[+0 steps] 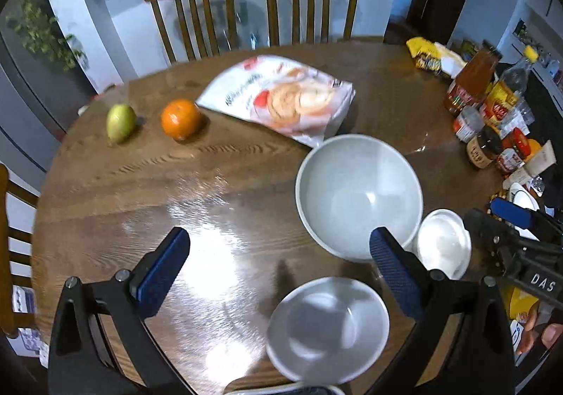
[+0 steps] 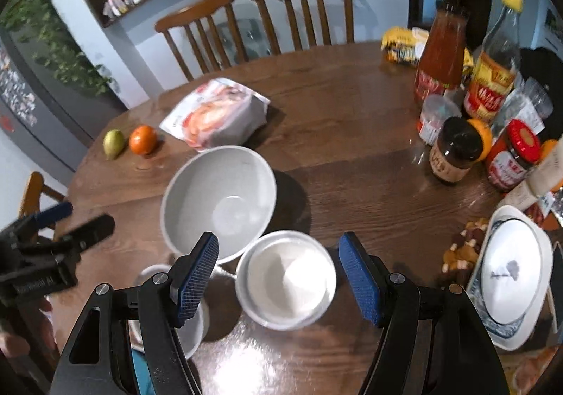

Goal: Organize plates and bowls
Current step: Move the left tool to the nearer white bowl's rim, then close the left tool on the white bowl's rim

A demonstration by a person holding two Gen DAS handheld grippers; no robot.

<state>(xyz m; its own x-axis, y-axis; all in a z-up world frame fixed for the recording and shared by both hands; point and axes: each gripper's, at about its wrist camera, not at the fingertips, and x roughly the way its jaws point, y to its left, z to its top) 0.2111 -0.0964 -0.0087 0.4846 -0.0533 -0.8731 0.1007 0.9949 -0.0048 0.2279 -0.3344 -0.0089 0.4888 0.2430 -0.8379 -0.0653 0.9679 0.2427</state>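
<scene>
sitting between the released right gripper (image 2: 278,275) jaws, the small bowl (image 2: 285,280) is lying below; its 9 o'clock neighbour bowl (image 2: 186,328) is half hidden.

A large pale grey bowl (image 2: 218,201) stands upright and empty near the middle of the wooden tabletop (image 2: 352,155), its far rim just beside a food packet. Just on its near right side stands a smaller white bowl (image 2: 285,280), also upright and empty; whether the two rims touch cannot be told. On the large bowl's near left side stands a medium grey-white bowl (image 1: 329,328), upright, empty and close to the tabletop's near edge. A white plate with a blue patterned border (image 2: 512,275) lies flat at the right edge, well apart from the bowls.
</scene>
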